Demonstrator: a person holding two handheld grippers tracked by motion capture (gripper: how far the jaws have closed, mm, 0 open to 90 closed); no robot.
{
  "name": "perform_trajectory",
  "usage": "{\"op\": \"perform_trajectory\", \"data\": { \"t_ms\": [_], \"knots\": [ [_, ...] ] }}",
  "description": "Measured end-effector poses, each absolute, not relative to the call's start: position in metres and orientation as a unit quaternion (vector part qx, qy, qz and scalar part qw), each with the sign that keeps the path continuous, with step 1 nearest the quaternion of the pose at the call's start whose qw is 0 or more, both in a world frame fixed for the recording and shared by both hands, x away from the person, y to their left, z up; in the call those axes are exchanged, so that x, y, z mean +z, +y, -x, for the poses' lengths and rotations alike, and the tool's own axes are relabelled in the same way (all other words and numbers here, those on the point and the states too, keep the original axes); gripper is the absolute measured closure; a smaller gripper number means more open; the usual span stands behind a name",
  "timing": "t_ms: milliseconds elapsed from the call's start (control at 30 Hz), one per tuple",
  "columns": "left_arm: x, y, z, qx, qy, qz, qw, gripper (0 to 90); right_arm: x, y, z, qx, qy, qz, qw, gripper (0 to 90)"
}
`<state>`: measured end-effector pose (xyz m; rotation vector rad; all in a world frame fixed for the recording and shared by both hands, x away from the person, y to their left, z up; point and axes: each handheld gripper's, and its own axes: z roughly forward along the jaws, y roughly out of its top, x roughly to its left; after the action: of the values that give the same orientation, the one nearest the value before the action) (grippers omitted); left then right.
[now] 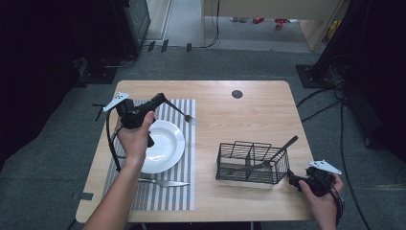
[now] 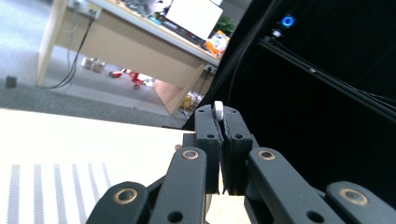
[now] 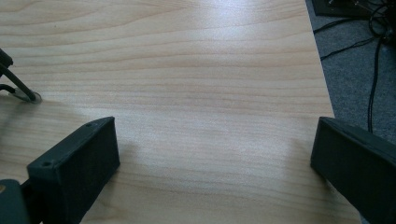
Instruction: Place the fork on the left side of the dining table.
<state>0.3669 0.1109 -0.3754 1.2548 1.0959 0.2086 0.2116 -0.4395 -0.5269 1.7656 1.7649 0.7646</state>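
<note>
Two grippers: the left gripper (image 1: 162, 99) jaws clamp a black-handled metal fork (image 1: 184, 114) above the striped mat's far edge; the right gripper (image 3: 212, 154) jaws gape wide over bare wooden surface (image 3: 201, 70) beside its edge.

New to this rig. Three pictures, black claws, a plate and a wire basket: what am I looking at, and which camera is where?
No robot here: a person holds a two-jaw gripper in each hand at a wooden table. The high view looks down from above the person's side. The other two cameras ride on the grippers and look along their black jaws.

On the table: a striped placemat with a white plate and a knife on it, and a black wire basket holding a dark-handled utensil.

The left gripper is raised above the mat, jaws shut on a fork; in the left gripper view the fork's handle end shows between the closed jaws. The right gripper rests near the table's right edge beside the basket, jaws wide apart with nothing between them.
</note>
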Motion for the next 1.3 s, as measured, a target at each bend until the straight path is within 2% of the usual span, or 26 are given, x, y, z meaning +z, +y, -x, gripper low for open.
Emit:
{"op": "perform_trajectory", "data": {
  "t_ms": [367,633,767,967,1167,1300],
  "knots": [
    [-0.418,0.138,-0.401,0.088,0.55,-0.499,0.664,88.6,-0.527,-0.439,-0.212,0.283,0.652,-0.653,0.262,0.8],
    [-0.45,0.159,-0.422,0.057,0.594,-0.459,0.658,88.6,-0.527,-0.44,-0.212,0.283,0.652,-0.653,0.262,0.8],
    [-0.469,0.168,-0.429,0.053,0.628,-0.415,0.656,88.5,-0.527,-0.44,-0.212,0.283,0.652,-0.652,0.262,0.8],
    [-0.48,0.173,-0.433,0.04,0.643,-0.384,0.662,88.5,-0.527,-0.44,-0.212,0.283,0.652,-0.652,0.262,0.8],
    [-0.489,0.177,-0.436,0.029,0.659,-0.373,0.653,88.0,-0.527,-0.44,-0.212,0.283,0.652,-0.652,0.262,0.8],
    [-0.495,0.178,-0.436,0.002,0.676,-0.352,0.647,87.7,-0.527,-0.439,-0.212,0.283,0.652,-0.653,0.262,0.8]
  ]
}}
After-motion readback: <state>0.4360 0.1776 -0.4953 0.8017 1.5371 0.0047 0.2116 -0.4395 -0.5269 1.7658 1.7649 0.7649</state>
